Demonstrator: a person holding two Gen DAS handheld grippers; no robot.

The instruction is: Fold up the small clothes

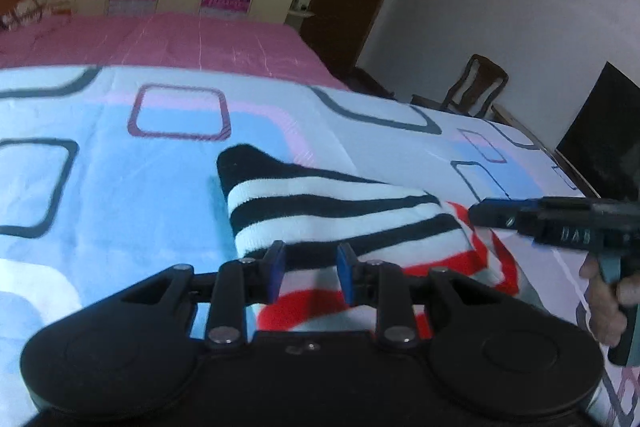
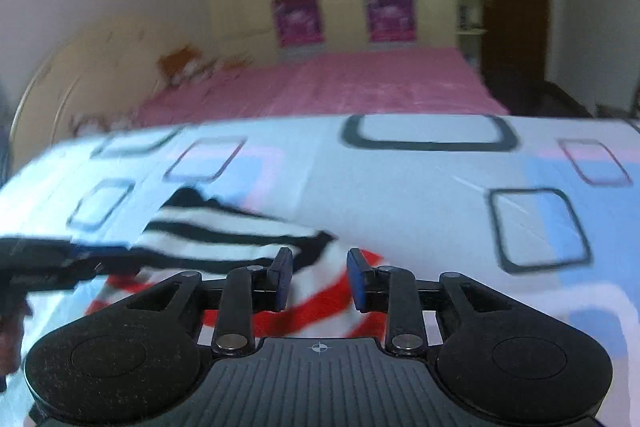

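On the bed (image 1: 120, 163), over the patterned sheet, a small striped garment (image 1: 328, 211) lies partly folded: a black-and-white striped flap sits on top of a red-and-white striped layer (image 1: 304, 307) that pokes out on the near side. Long axis of the black-and-white part runs left to right across the left wrist view, its dark rounded end toward the far left, the other end toward the right hand's tool. Left tool (image 1: 310, 277) sits right at the near edge of the garment, dead centre on it, jaws apart with cloth showing in the gap; pads don't look pressed on anything, so I'd call it released, not gripping. Right tool (image 2: 319, 279) comes in from the garment's right end; in its own view the garment (image 2: 224, 239) lies ahead and off to its left, red stripes under the gap. Its jaws also stand apart with no pinch visible, though that view is smeared with motion blur. The person's hand (image 1: 608, 307) shows on the right tool's handle. Judgement: both tools are on the near long edge, left one closer to the middle, right one nearer the end, so the next fold likely goes along or across that long axis. Risk: the top flap slides off the red layer.
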